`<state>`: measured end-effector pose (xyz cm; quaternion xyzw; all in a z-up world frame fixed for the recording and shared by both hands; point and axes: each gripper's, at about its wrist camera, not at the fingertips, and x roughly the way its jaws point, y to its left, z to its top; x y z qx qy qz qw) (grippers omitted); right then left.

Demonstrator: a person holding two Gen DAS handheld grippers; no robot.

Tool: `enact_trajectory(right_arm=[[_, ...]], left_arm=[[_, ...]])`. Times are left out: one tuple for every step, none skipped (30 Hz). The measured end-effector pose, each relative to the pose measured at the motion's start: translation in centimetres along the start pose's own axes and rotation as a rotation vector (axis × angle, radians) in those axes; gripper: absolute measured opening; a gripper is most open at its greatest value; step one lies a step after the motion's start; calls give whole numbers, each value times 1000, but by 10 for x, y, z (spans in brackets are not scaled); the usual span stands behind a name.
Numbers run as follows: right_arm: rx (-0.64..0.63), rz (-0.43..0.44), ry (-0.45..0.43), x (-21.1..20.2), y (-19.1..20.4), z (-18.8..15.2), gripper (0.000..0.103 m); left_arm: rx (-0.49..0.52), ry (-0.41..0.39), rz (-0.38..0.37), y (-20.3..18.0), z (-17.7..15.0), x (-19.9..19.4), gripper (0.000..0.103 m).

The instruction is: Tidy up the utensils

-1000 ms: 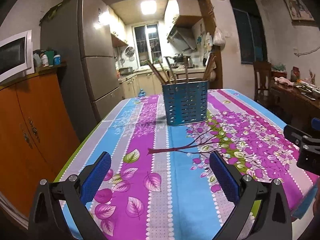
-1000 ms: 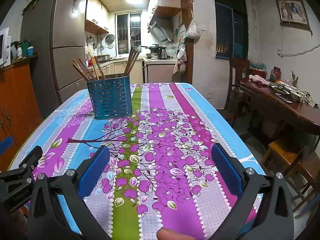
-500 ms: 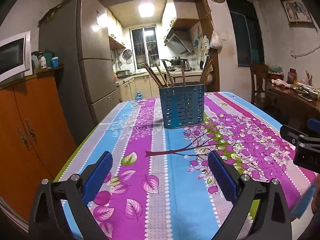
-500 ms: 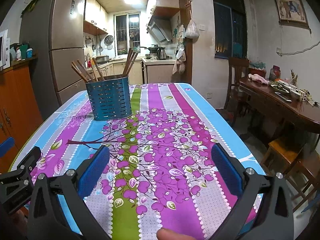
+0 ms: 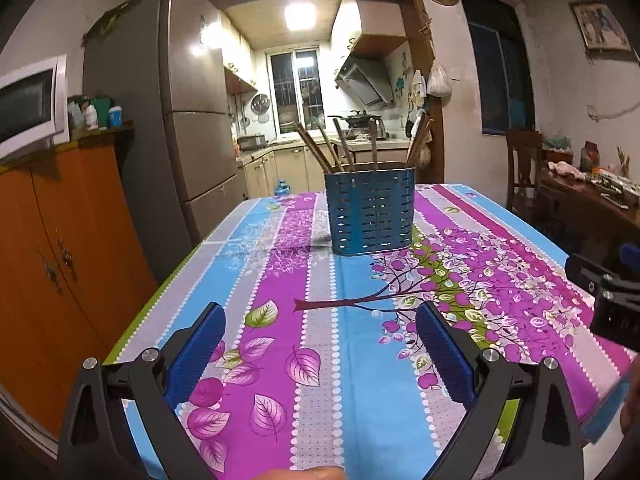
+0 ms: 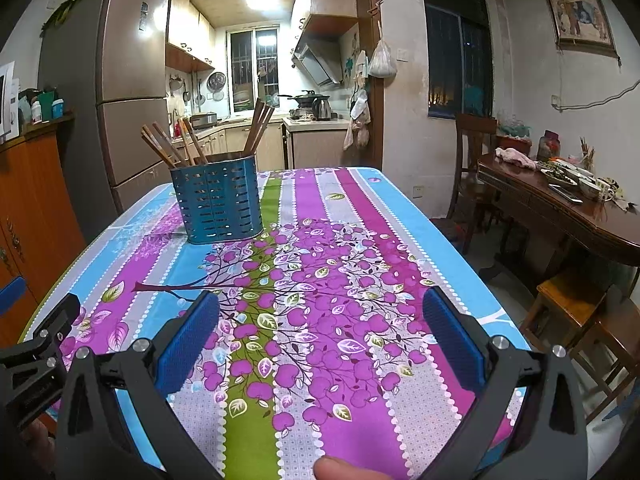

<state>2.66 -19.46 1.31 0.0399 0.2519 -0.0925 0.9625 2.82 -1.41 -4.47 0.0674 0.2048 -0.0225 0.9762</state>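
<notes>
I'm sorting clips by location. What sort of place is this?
Most likely a home dining area opening onto a kitchen: a table under a floral striped tablecloth, a tall grey refrigerator, and a metal range hood beyond the doorway.

The right tool (image 6: 320,320) hangs wide open and empty over the desk (image 6: 360,264) with its purple floral cloth. Well ahead, a blue slotted metal holder (image 6: 218,200) stands upright, brown wooden chopsticks (image 6: 256,128) leaning inside it.

No text, label, brand or number is legible anywhere.
</notes>
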Motion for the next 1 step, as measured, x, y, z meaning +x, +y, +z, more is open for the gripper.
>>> enact_trajectory(right_arm=[[-1,1,0,0,0,0,98]], left_arm=[[-1,0,1,1,0,0,96]])
